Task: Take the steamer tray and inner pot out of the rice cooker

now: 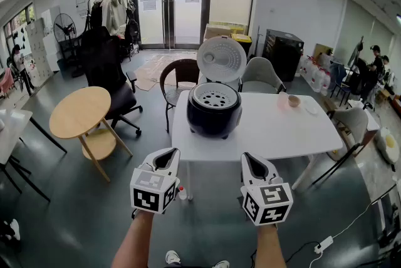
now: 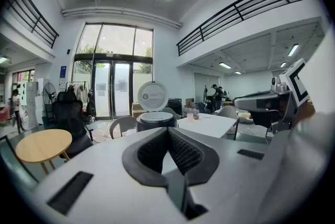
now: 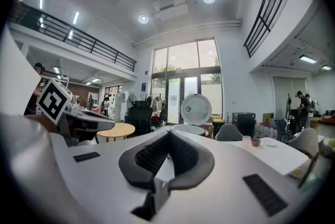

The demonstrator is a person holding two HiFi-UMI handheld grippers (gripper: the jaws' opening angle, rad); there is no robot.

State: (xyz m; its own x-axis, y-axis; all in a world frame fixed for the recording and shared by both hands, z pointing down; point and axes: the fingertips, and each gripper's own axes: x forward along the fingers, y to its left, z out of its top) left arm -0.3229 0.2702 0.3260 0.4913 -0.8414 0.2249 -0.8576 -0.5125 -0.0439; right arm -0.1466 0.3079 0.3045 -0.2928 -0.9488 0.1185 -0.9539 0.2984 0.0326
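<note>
Left gripper and right gripper were both closed, empty, short of the table. Cooker stood lid-up, tray seated inside; pot unseen. Approach step, by my reading. Next: advance, open jaws, take tray rim.

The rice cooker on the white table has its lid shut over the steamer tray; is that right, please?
Not quite: the lid stands open behind the steamer tray, as the head view shows. The rice cooker is on the white table.

Rice cooker interior hidden beneath steamer tray, forearms cropped
</note>
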